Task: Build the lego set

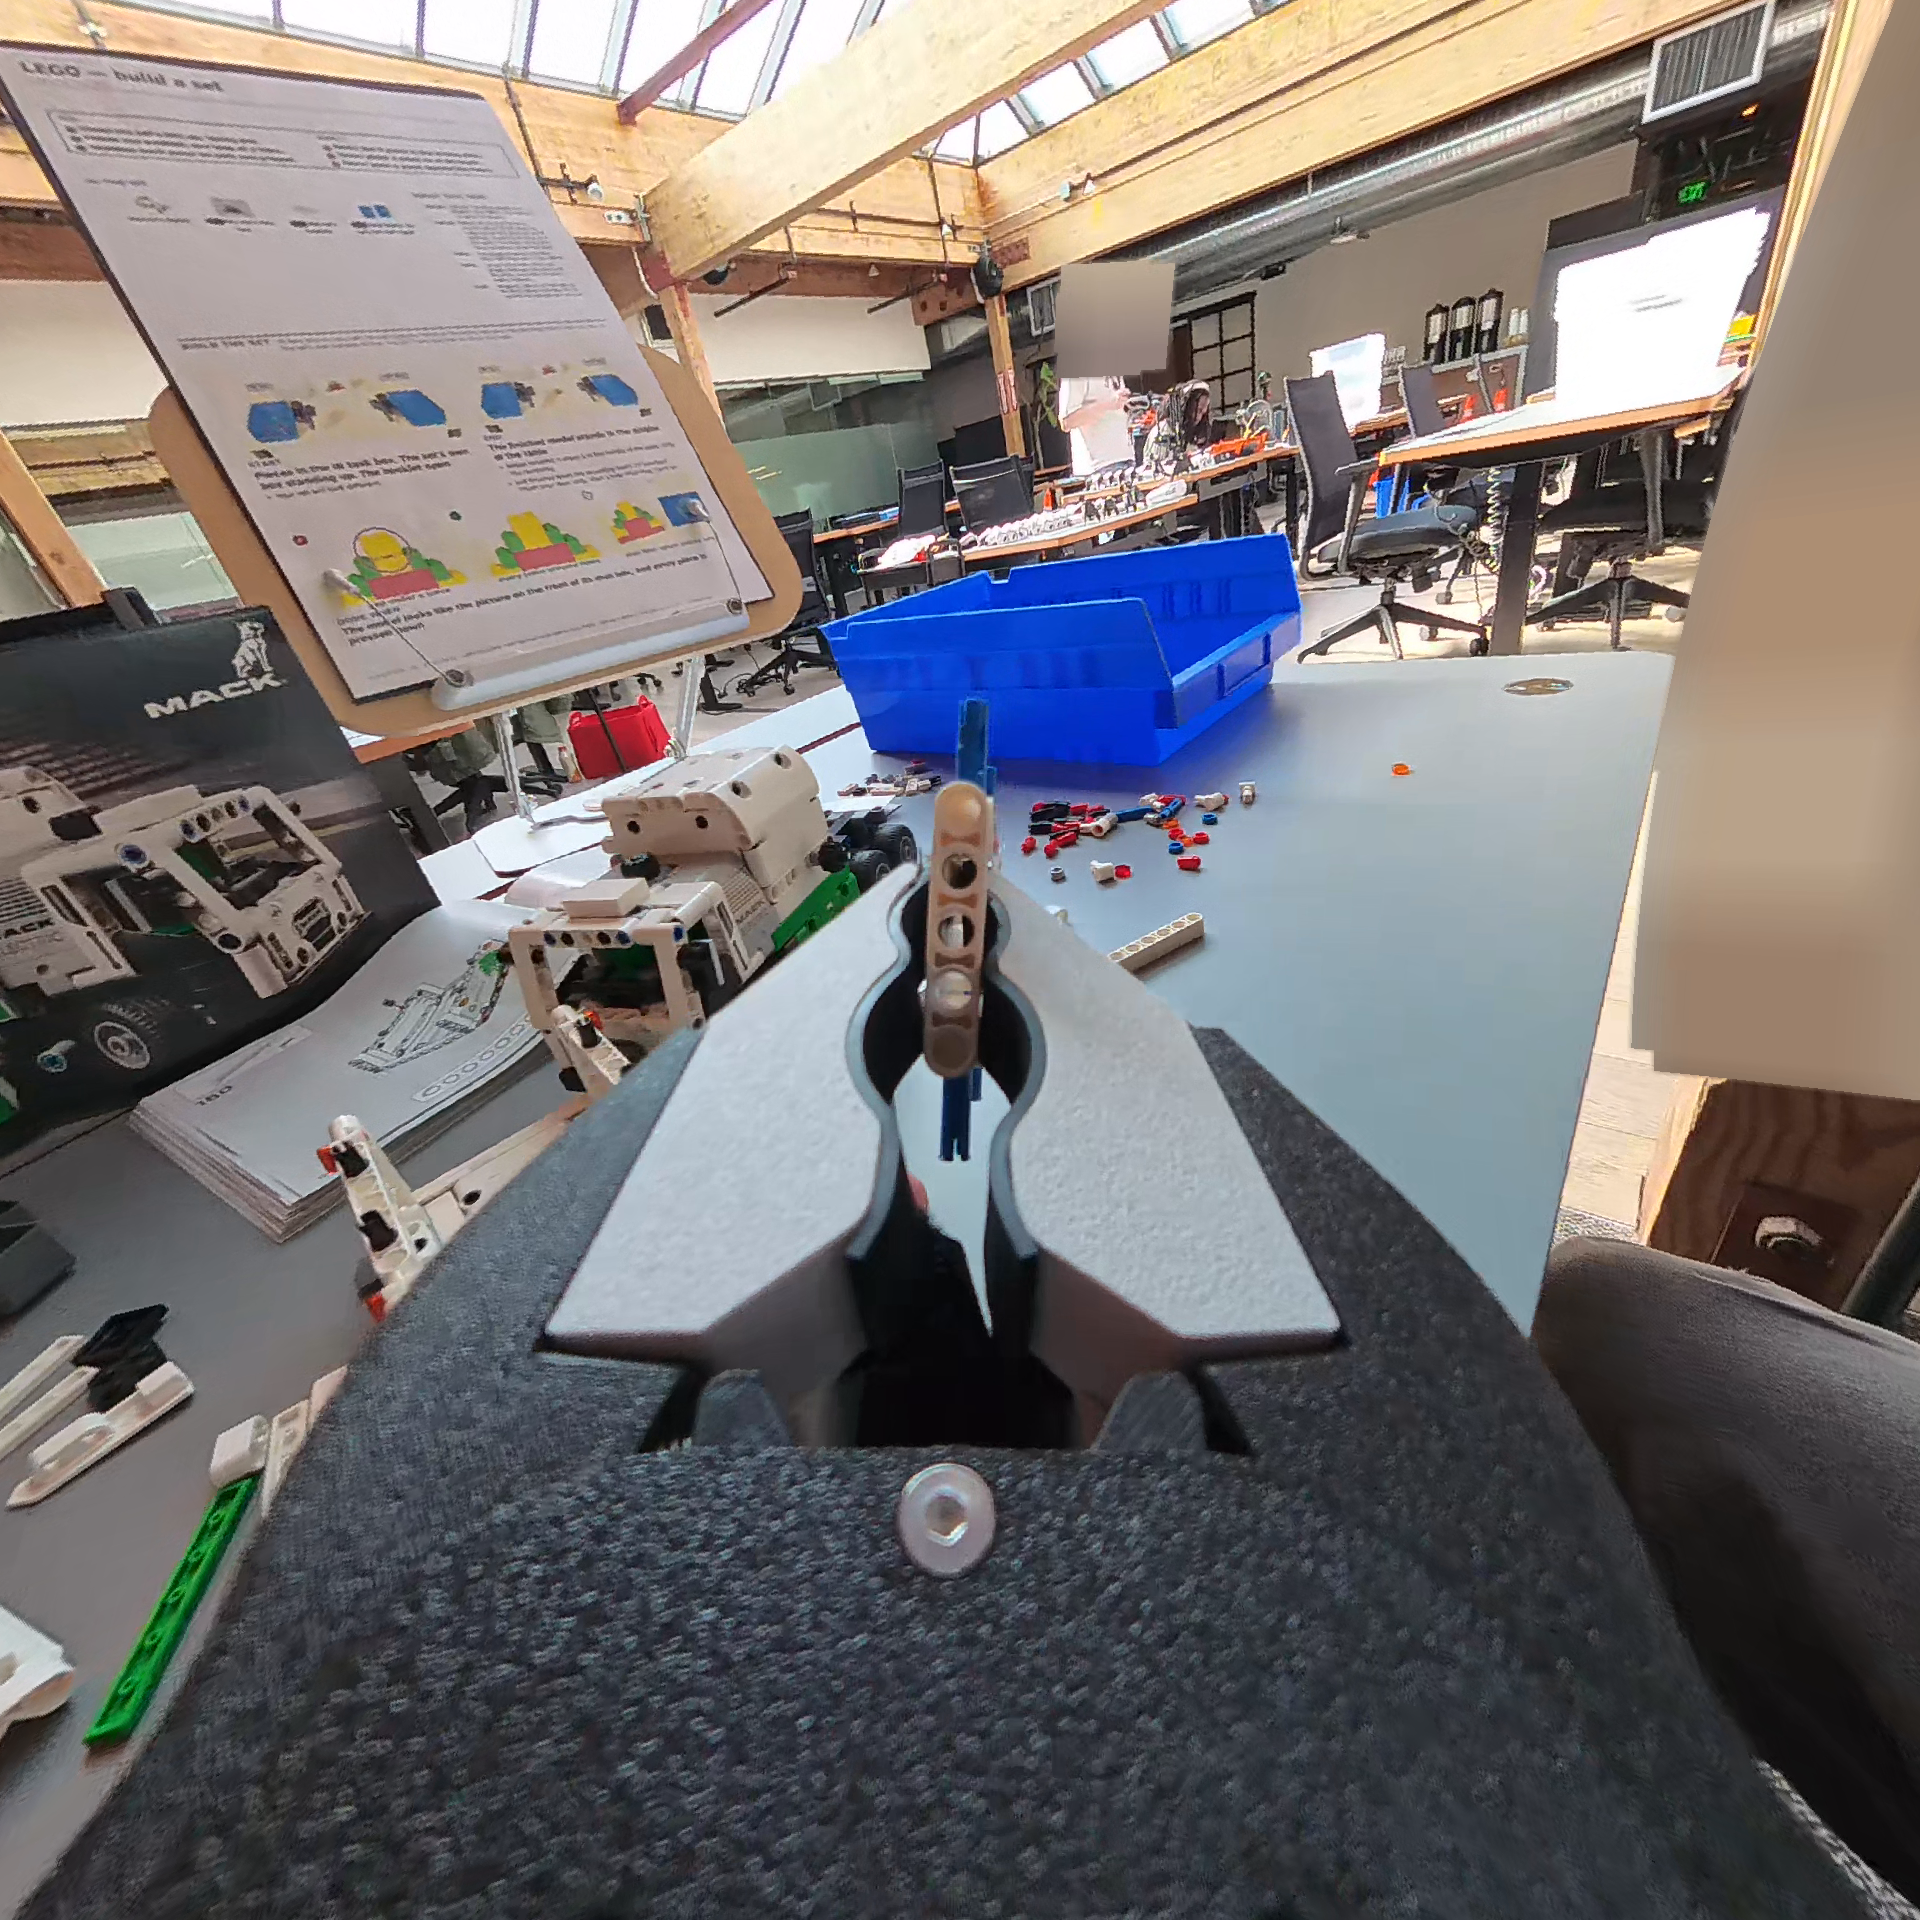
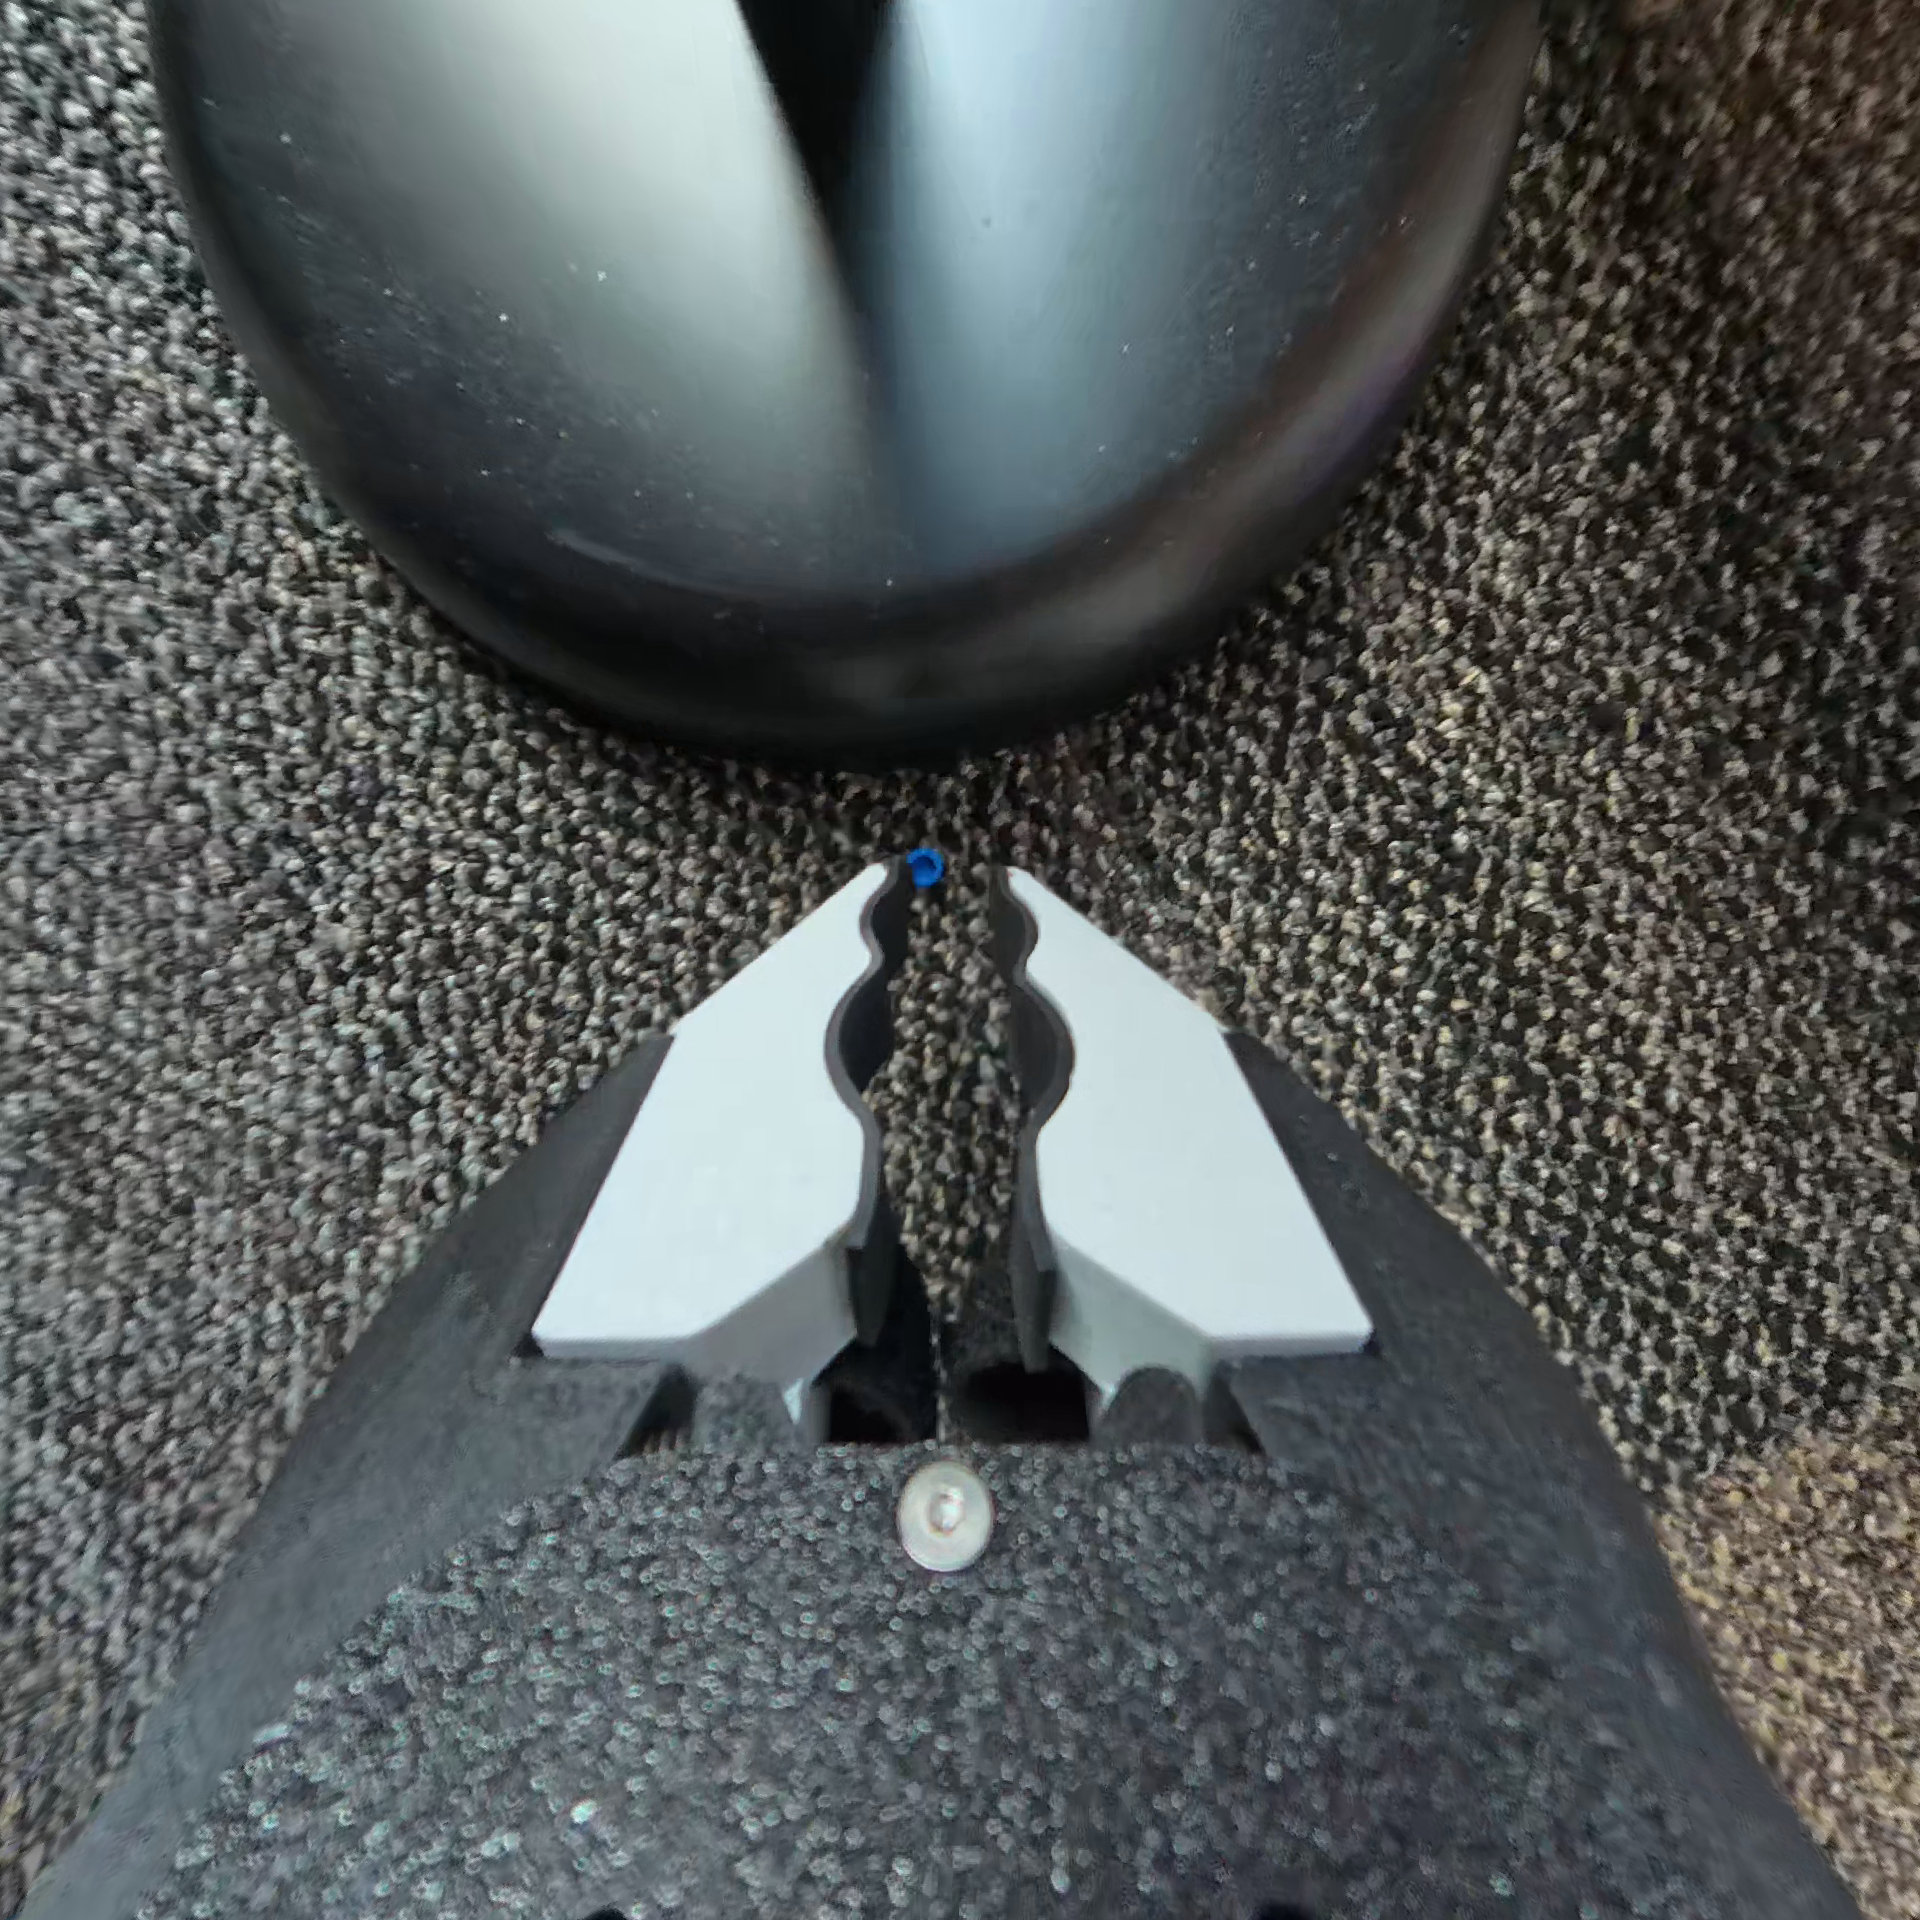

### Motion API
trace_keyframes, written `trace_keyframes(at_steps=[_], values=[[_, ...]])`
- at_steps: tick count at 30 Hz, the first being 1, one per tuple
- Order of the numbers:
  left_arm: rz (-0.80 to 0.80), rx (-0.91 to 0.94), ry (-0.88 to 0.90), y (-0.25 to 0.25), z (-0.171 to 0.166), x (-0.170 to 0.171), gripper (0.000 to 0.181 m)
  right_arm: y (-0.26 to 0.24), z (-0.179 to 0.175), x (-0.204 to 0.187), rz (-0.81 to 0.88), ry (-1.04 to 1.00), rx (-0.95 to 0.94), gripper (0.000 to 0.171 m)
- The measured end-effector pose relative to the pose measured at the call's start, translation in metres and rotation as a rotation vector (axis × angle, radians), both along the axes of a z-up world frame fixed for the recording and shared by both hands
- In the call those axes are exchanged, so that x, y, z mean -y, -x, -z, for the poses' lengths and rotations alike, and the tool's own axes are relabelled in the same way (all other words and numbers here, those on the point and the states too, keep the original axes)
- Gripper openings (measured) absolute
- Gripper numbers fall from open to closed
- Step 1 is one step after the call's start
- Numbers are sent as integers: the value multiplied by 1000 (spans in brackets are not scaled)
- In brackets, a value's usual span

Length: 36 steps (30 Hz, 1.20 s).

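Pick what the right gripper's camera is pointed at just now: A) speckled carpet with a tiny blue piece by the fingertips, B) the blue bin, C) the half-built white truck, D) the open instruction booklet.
A: the right wrist view shows only carpet, a small blue piece near the open right gripper, and a dark rounded base.

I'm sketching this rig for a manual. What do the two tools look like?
Both look alike. The left tool and the right tool each have two pale grey, angular fingers with wavy, scalloped inner edges lined in black. They sit in a black, rough-textured body that widens toward the camera, with one silver screw centred on top. No cables or markings show.
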State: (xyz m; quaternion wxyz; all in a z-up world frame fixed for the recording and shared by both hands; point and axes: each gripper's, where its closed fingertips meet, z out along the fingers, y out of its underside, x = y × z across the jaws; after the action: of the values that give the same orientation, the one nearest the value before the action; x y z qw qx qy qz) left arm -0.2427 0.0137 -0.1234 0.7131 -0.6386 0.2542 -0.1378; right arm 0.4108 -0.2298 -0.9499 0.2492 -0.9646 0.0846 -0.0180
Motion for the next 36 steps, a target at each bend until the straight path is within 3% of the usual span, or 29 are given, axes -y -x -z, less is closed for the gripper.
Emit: trace_keyframes(at_steps=[6,19,22,25,27,29,31,33,36], values=[[12,52,30,4,-2,-3,0,8,19,-5,-51,63,7,13],[13,23,20,0,0,-2,0,7,19,-5,-61,56,3,7],[16,20,18,0,0,-2,0,13,14,-3,-99,64,12,6],[15,15,11,-1,0,-1,0,39,-18,-14,-189,-10,8,6],[16,4,2,-2,0,0,0,73,-70,-34,-286,-130,-9,6],[20,-9,-5,-4,0,1,0,119,-151,-62,-413,-287,-15,6],[25,-16,-11,-5,0,2,0,169,-261,-97,-507,-472,-46,7],[28,-19,-16,-6,0,3,0,220,-388,-134,-609,-659,-109,6],[47,-31,-31,-9,-1,6,0,266,-582,-184,-779,-941,-59,6]])
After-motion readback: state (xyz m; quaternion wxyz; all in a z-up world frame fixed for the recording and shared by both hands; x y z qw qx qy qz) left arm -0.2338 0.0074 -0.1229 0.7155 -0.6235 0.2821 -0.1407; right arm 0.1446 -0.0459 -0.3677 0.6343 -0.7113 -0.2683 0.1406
